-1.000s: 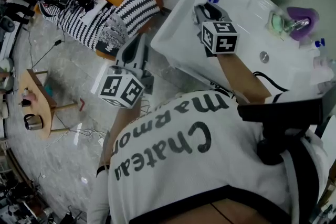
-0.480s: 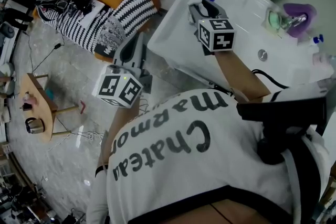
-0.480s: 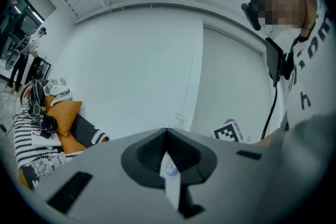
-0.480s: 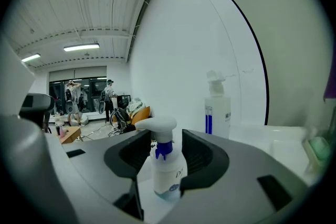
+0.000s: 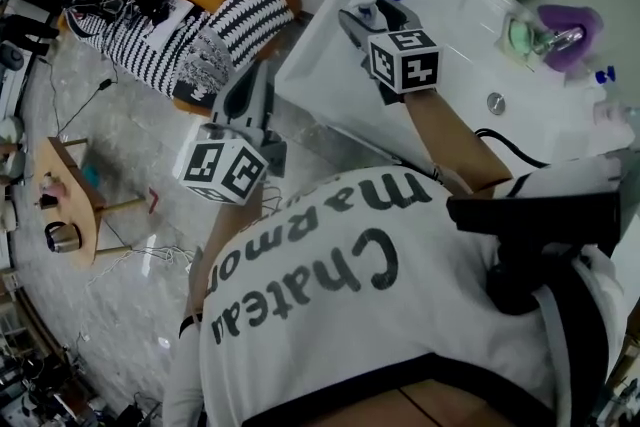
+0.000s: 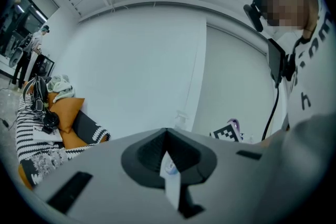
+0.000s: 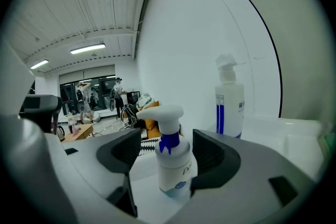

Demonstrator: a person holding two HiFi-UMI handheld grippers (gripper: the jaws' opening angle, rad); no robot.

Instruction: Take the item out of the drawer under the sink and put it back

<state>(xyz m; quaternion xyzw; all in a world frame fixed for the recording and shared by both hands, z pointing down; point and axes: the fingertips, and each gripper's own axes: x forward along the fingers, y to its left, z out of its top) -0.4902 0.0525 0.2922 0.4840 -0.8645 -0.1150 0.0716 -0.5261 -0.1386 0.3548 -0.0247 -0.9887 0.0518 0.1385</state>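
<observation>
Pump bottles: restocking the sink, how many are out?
2: a small one between the right gripper's fingers, which have just been opening; a taller blue-striped one behind it. Others may be hidden.

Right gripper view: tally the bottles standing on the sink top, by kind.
Small pump bottle with blue collar: 1
Tall bottle with blue stripes: 1
Total: 2
</observation>
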